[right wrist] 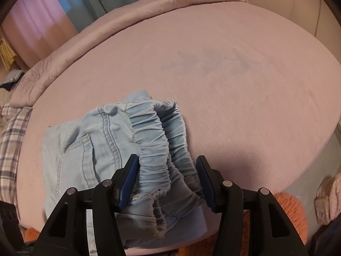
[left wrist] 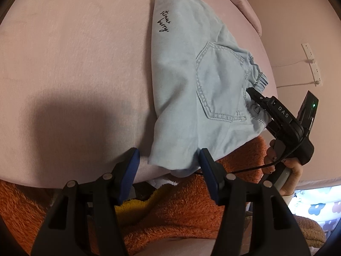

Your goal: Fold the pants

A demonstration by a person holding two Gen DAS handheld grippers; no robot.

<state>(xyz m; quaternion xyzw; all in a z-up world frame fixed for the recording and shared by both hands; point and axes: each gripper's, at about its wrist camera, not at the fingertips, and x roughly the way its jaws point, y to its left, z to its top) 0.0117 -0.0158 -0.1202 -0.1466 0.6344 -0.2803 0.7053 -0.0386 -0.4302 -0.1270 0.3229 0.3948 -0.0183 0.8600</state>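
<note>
Light blue denim pants (left wrist: 191, 81) lie folded on the pink bed, back pocket up, black script on one leg. Their near corner lies between the fingers of my left gripper (left wrist: 169, 164), which is open and holds nothing. In the right wrist view the elastic waistband (right wrist: 162, 149) bunches between the open fingers of my right gripper (right wrist: 167, 183). The right gripper also shows in the left wrist view (left wrist: 275, 115), its tip at the waistband, held by a hand.
The pink bed cover (right wrist: 234, 85) stretches far and right. An orange fuzzy blanket (left wrist: 181, 213) hangs at the bed's near edge. A plaid cloth (right wrist: 12, 140) lies at the left. A power strip (left wrist: 312, 64) is on the wall side.
</note>
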